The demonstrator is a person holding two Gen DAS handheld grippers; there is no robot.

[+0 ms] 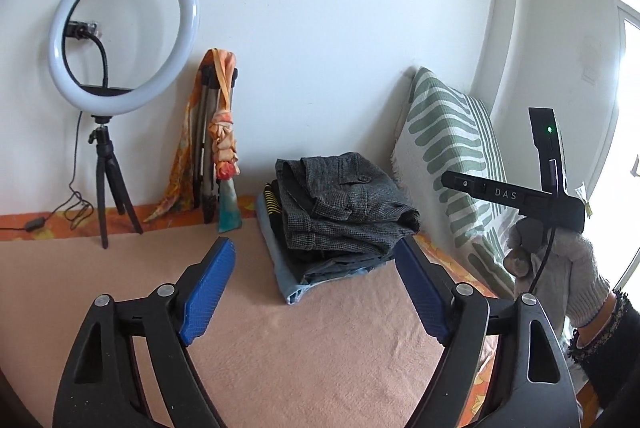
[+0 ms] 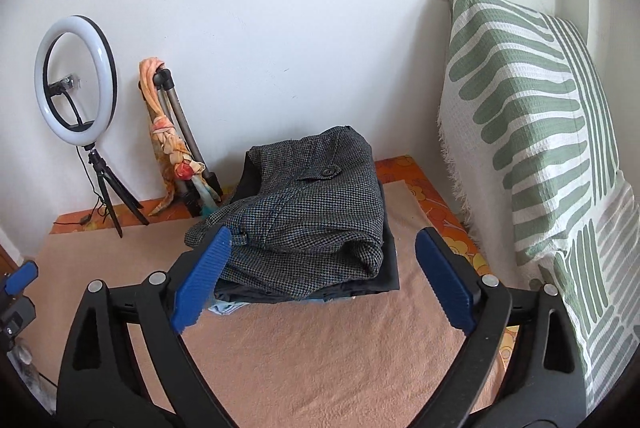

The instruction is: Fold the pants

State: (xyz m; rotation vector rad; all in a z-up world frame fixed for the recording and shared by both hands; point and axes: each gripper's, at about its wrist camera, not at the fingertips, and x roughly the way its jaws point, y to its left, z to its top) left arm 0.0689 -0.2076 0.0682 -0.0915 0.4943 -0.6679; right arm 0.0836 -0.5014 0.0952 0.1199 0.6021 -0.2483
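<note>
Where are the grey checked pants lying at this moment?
The grey checked pants lie folded on top of a stack of clothes at the back of the peach blanket, between the green-striped pillow on the right and the draped tripod on the left.

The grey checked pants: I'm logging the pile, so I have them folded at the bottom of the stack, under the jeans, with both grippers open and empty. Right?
Not quite. The grey checked pants lie on top of the stack, as the right wrist view shows. The jeans are beneath. Both the left gripper and the right gripper are open and empty.
</note>
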